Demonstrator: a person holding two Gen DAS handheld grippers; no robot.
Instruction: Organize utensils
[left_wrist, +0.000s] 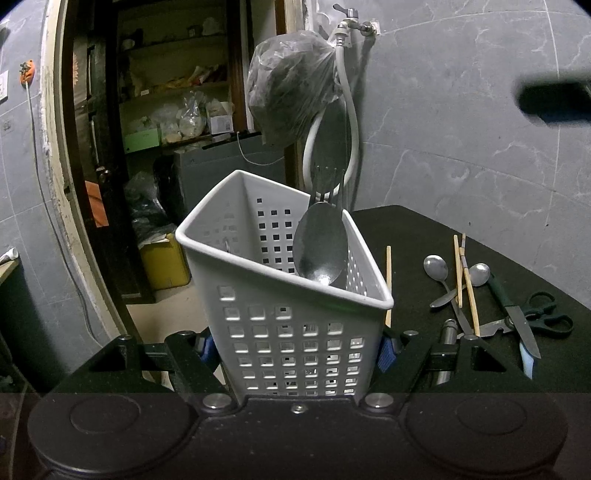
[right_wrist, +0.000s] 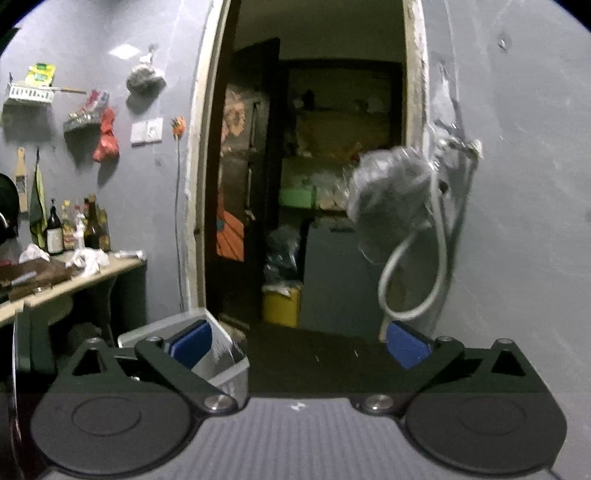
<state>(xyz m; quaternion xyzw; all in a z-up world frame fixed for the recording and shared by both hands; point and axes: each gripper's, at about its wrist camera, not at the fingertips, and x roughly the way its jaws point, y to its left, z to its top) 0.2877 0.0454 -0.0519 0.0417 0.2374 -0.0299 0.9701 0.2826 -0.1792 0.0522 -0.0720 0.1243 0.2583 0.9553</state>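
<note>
Gripping white basket (left_wrist: 291, 332) w/ left gripper (left_wrist: 295, 349), pads pressed on both sides; big spoon (left_wrist: 320, 245) + fork inside. Right gripper (right_wrist: 301, 345) wide open, empty, basket at its lower left. Loose spoons (left_wrist: 437, 269), knife (left_wrist: 517, 317) on black table (left_wrist: 406, 236).

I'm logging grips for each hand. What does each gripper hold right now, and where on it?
The left gripper clamps the white perforated basket across its lower side walls. The right gripper is open and holds nothing.
</note>
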